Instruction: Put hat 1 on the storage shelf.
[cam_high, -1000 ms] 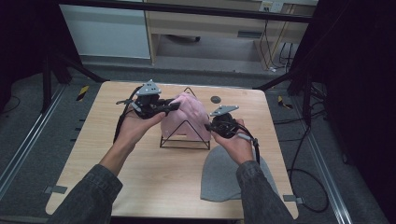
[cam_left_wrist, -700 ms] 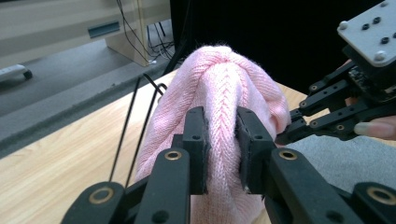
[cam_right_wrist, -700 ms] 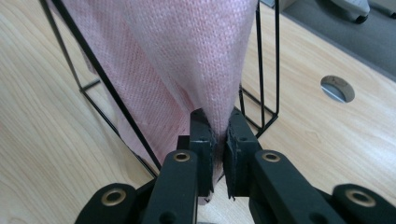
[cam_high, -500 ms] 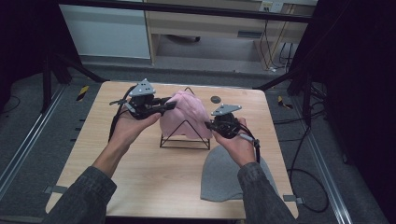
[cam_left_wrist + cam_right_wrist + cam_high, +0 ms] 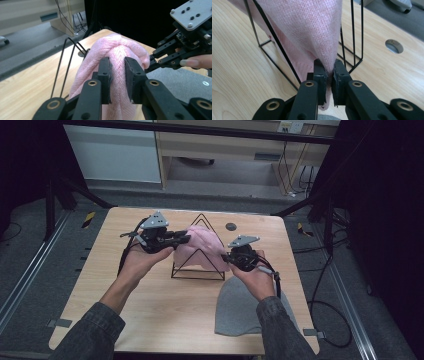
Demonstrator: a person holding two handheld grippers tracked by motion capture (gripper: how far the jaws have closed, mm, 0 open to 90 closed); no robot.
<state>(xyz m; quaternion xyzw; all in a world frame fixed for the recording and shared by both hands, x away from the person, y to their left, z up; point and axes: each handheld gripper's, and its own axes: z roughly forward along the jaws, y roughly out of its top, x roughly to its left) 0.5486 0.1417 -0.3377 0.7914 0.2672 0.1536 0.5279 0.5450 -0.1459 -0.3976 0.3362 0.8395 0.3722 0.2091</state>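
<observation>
Left gripper [image 5: 182, 240]: held in the left hand [image 5: 137, 262], raised above the table, jaws clamped on a fold of pink knitted hat [image 5: 200, 247]; in the left gripper view [image 5: 117, 80] jaws pressed into the knit from both sides, cloth bulging between and above them; grey three-cornered plate on top.

Right gripper [image 5: 226, 260]: held in the right hand [image 5: 255, 277], low at the right edge of the pink knitted hat; in the right gripper view [image 5: 329, 82] jaws closed together on the hat's lower edge, cloth rising from them in a taut drape.

Pink knitted hat: draped over the black wire pyramid frame [image 5: 198, 265], near the middle of the table, stretched between the two grippers; wire bars crossing in front of the knit [image 5: 312, 30] in the right gripper view.

Black wire pyramid frame: upright on the wooden table [image 5: 150, 315], apex toward the far side.

Grey knitted hat [image 5: 235, 312]: flat on the table, near right, partly under the right forearm, apart from the frame.

Round cable hole [image 5: 230, 226]: in the tabletop beyond the frame.
</observation>
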